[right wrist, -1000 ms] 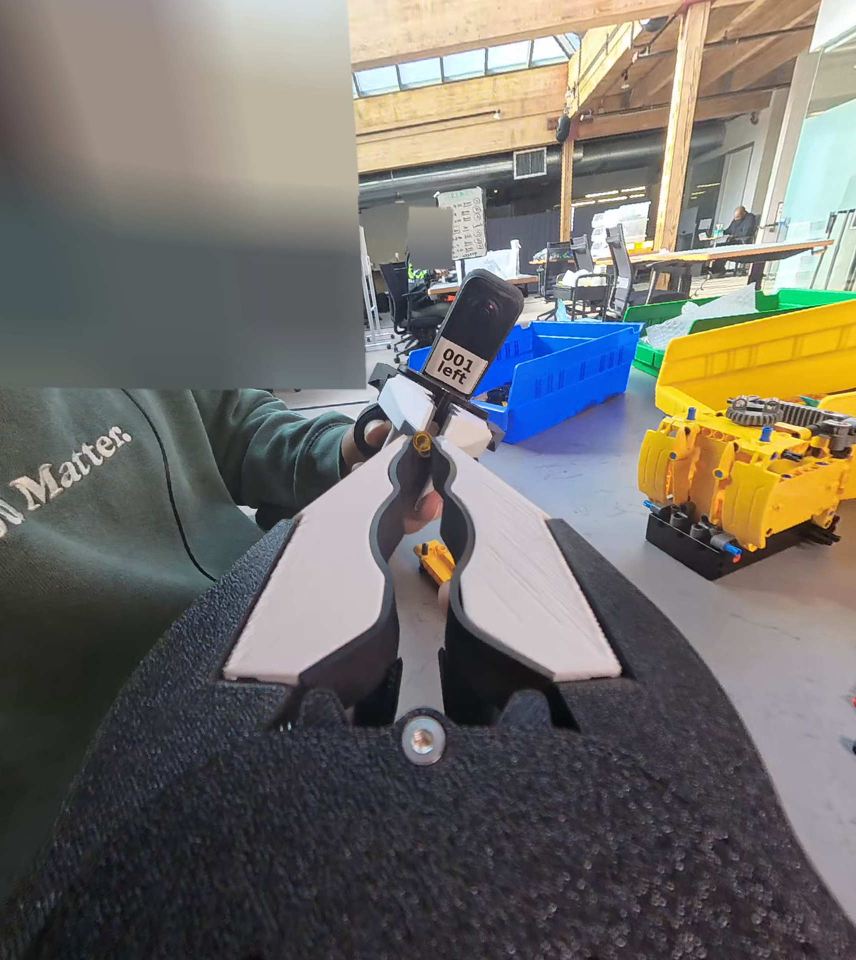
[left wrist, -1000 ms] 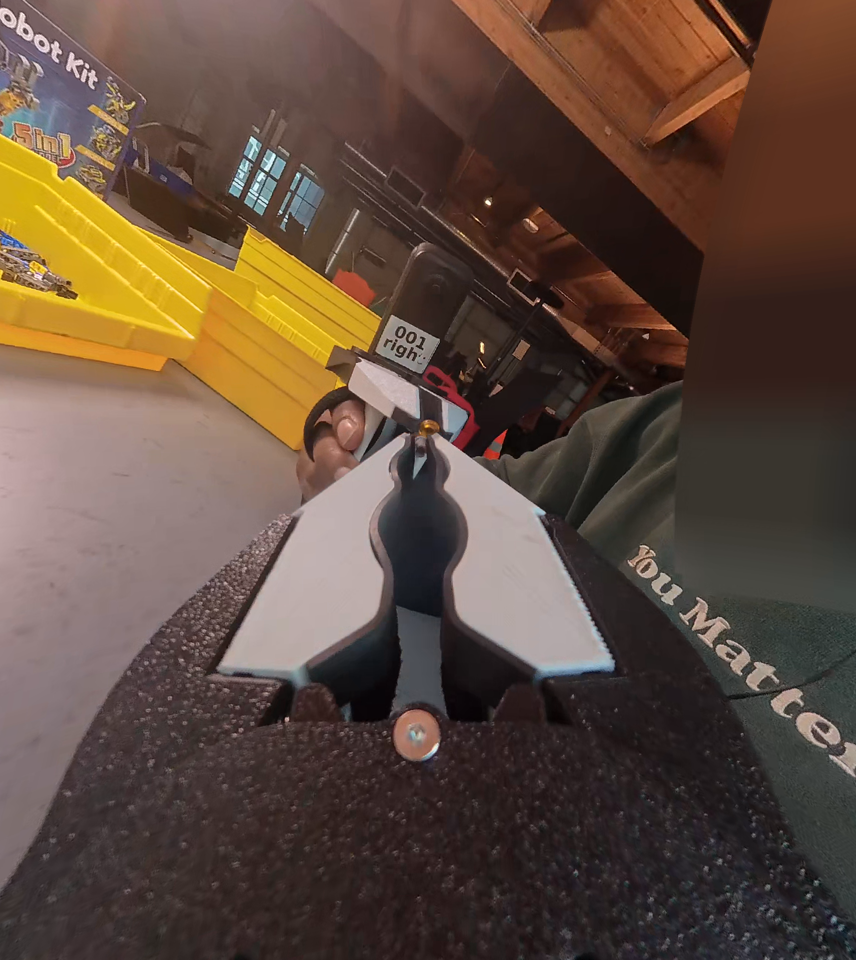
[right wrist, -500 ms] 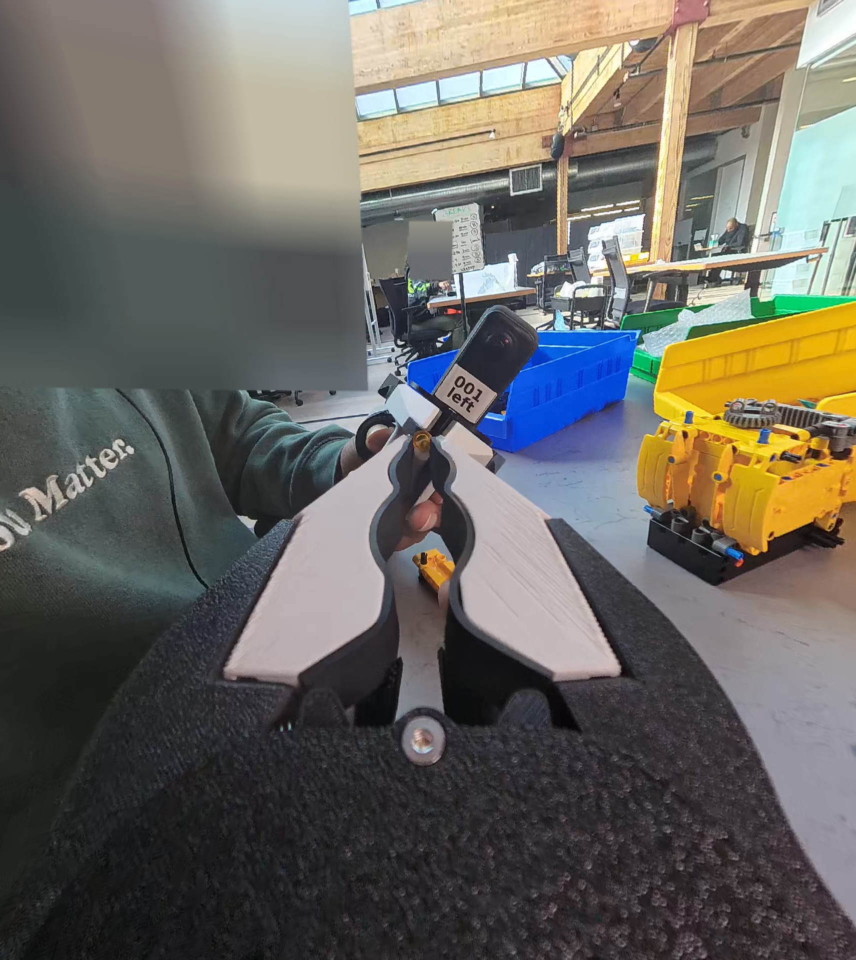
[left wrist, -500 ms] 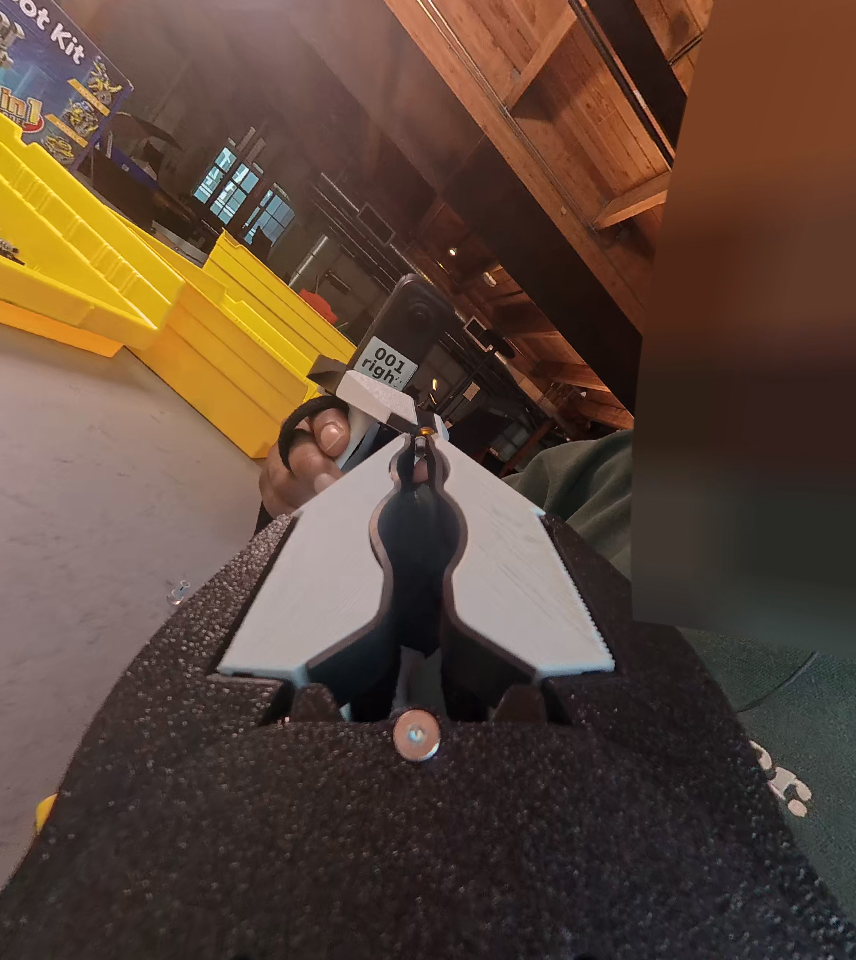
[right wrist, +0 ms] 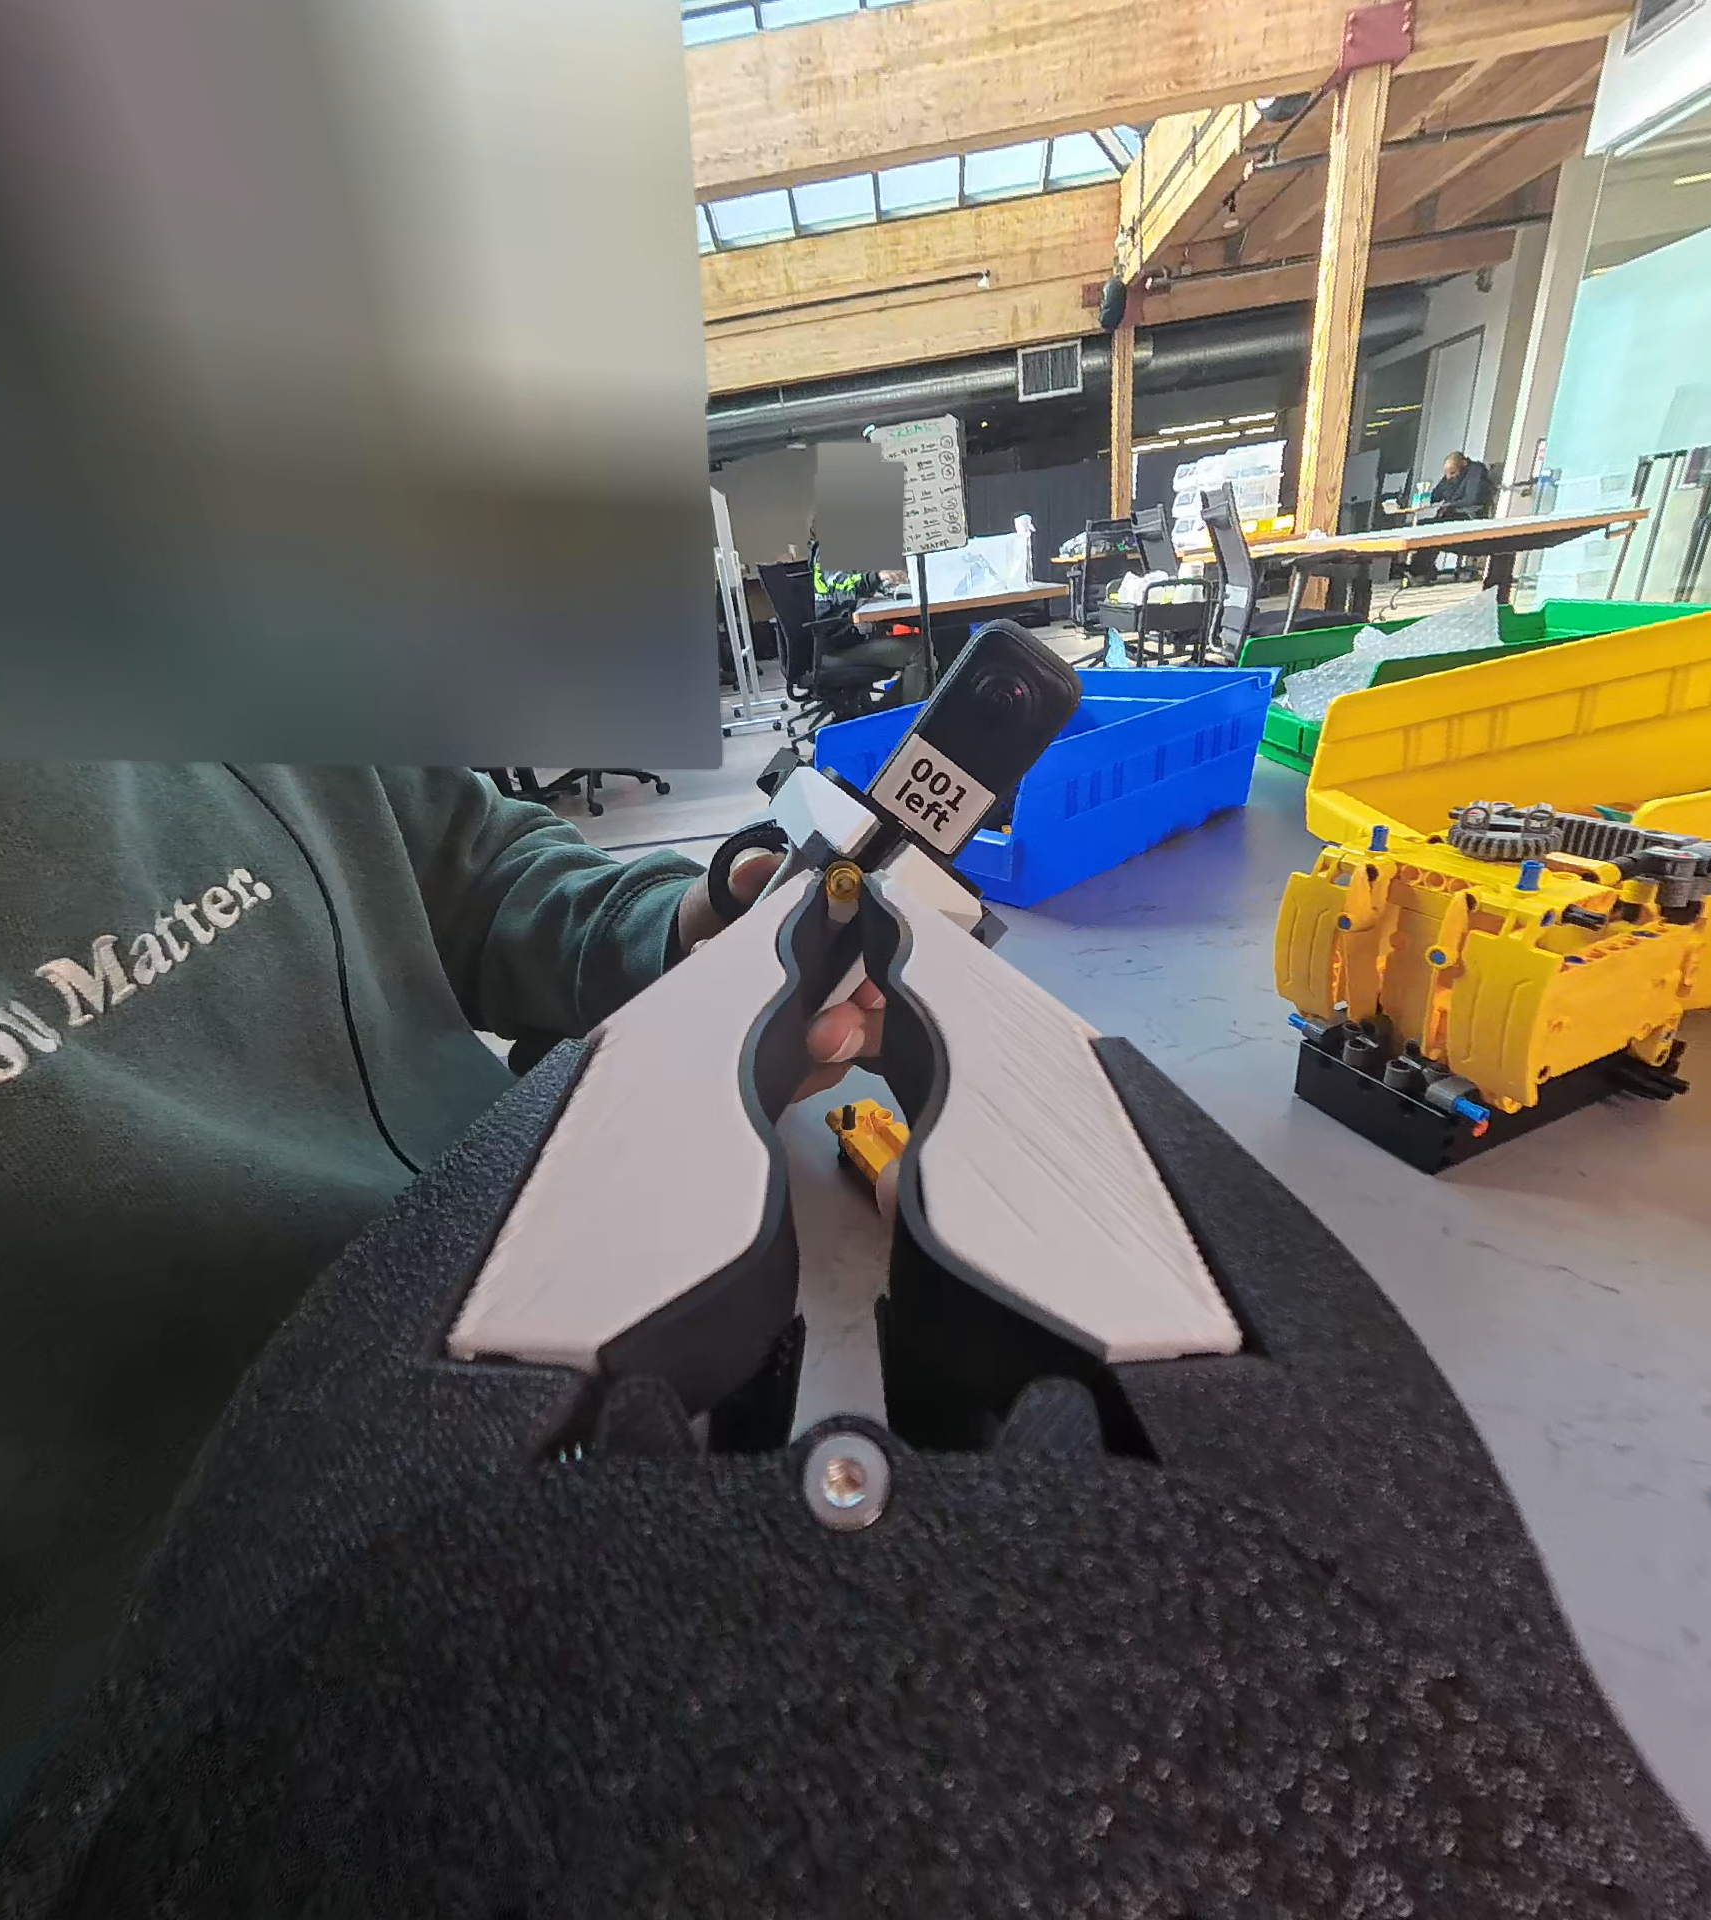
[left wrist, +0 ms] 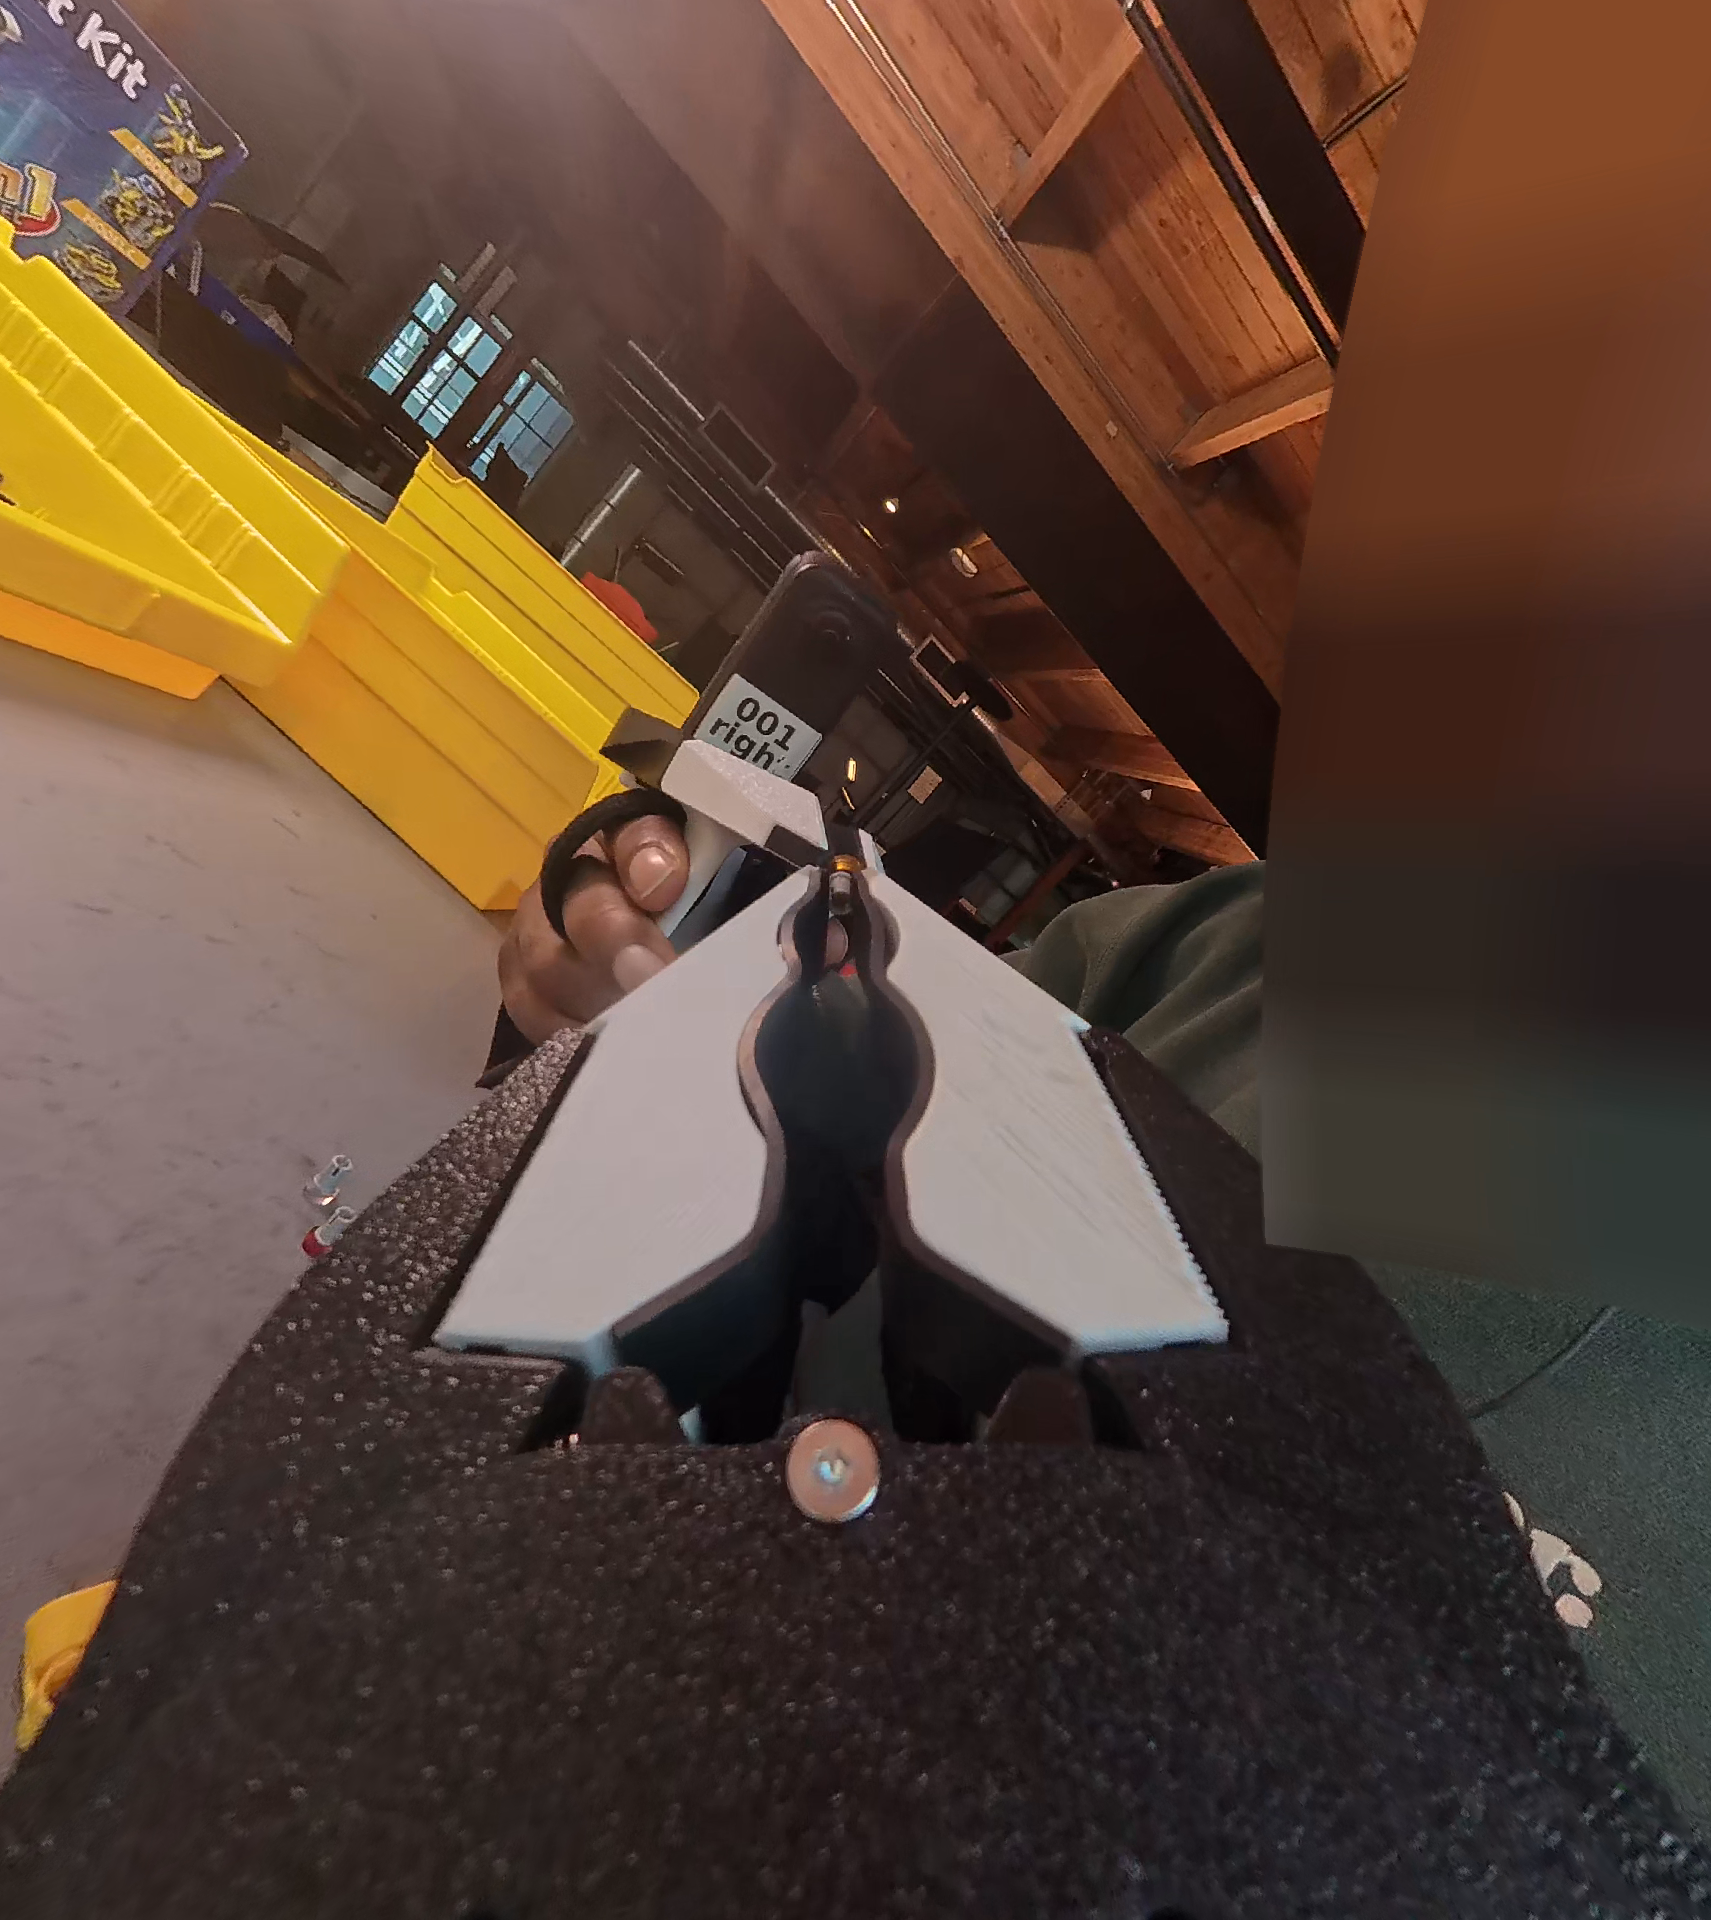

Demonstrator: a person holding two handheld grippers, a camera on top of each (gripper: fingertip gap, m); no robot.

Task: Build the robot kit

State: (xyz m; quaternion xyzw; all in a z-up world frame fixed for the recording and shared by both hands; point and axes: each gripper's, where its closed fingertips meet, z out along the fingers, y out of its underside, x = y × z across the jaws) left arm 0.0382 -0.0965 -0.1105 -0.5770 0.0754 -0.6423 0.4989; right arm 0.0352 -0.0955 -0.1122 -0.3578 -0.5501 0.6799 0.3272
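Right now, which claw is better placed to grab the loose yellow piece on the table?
Right, probably. The yellow piece lies on the table ahead, framed by the right claw in its view. The left claw points upward, off the table. Both seem shut on a yellow-capped pin, though.

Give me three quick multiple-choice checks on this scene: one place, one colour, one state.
1. In the right wrist view, the blue bin stands: A left of the brick model; B on top of it; C on the person's lap.
2. The brick model's base is: A red; B black; C green.
3. The right tongs are: A wide open; B shut on a small peg; C out of view.
Answers: 1 A, the bin sits farther back, left of the model. 2 B, black bricks lie under the yellow body. 3 B, the tips meet on the peg.
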